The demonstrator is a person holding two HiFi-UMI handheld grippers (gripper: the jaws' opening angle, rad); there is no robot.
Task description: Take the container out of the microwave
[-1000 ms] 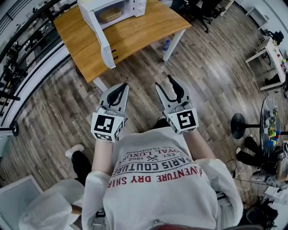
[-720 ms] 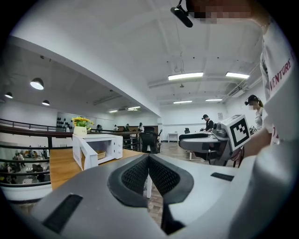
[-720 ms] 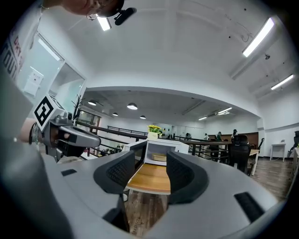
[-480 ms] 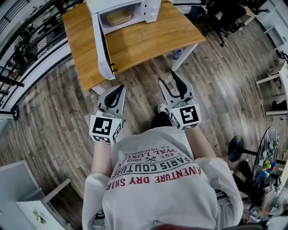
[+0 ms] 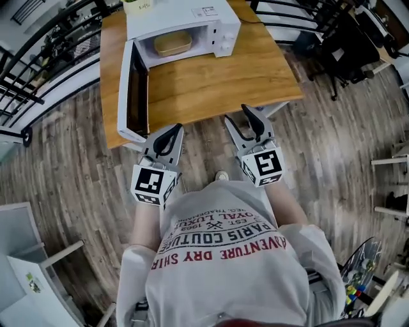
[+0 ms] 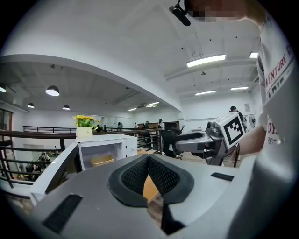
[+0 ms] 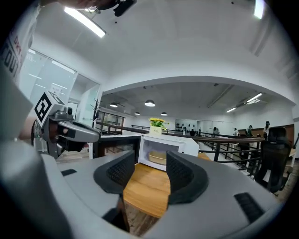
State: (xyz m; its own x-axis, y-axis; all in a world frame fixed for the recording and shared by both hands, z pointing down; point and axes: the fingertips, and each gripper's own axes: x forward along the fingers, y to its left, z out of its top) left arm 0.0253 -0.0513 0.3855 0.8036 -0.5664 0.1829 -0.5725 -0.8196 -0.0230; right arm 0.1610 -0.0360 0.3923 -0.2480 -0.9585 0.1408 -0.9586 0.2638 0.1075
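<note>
2 grippers are held out over the near edge of a wooden table [image 5: 217, 76], above the plank floor. Farthest left, the microwave's door [image 5: 131, 89] stands swung fully open, its dark window facing right. Just below its lower corner is the left gripper [image 5: 171, 132], whose black pads meet at the tips with nothing between them; its marker cube [image 5: 153, 182] sits at the wrist end. Up and to the right, the white microwave [image 5: 192, 19] rests on the table's far side. The container [image 5: 172, 43], a shallow tan dish, lies inside its lit cavity, well apart from both grippers. A white pot of yellow flowers [image 7: 155, 130] stands on the microwave's roof; the pot's small label is too small to read. Right of centre, the right gripper [image 5: 241, 124] has its jaws spread, only bare tabletop showing between them, and its own marker cube [image 5: 263, 167] behind. Below, the person's shirt [image 5: 220, 236] carries print, upside down in the head view: "PARIS COUTURE", "EST. 1962", "DRY".
</note>
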